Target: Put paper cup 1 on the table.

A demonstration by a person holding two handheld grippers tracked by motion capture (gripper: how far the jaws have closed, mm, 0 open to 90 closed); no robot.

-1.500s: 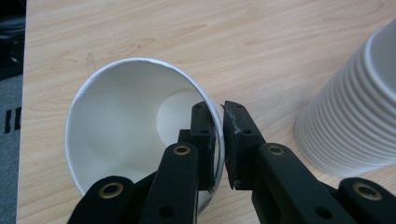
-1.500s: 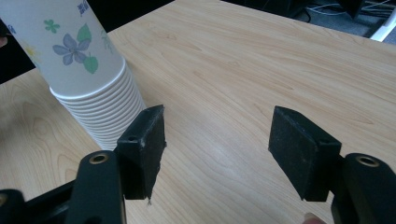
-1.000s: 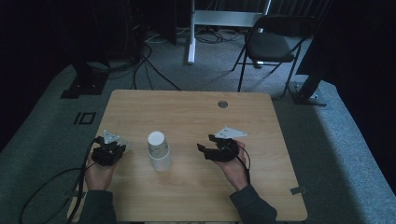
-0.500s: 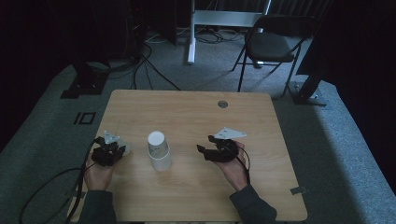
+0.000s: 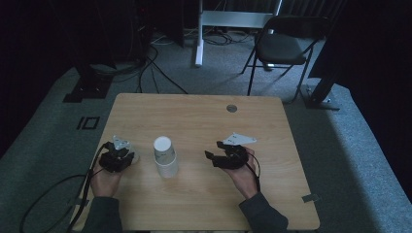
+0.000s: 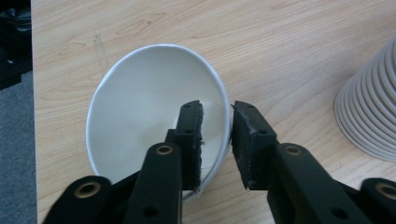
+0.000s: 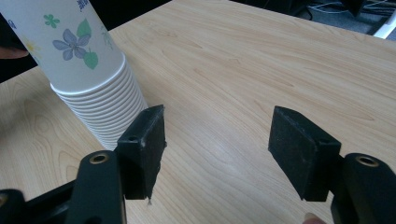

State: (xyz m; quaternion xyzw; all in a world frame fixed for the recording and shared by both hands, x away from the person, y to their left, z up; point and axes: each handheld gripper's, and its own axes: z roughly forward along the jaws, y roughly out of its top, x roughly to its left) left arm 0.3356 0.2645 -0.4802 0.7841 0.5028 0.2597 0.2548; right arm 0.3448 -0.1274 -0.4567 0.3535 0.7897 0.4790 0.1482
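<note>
Left hand-held gripper (image 6: 217,140), jaws just opening, straddles the empty paper cup's (image 6: 140,116) rim unclamped.

- Left gripper (image 5: 118,156): held low over the table's left side by the left hand (image 5: 104,178), forearm entering from the bottom edge. In the left gripper view its jaws have just been opening; they straddle a cup's wall, one inside and one outside, with a narrow gap showing at the outer pad.
- Right gripper (image 5: 217,150): held by the right hand (image 5: 243,172), pointing left. In the right gripper view its jaws stand apart, nothing between them.
</note>
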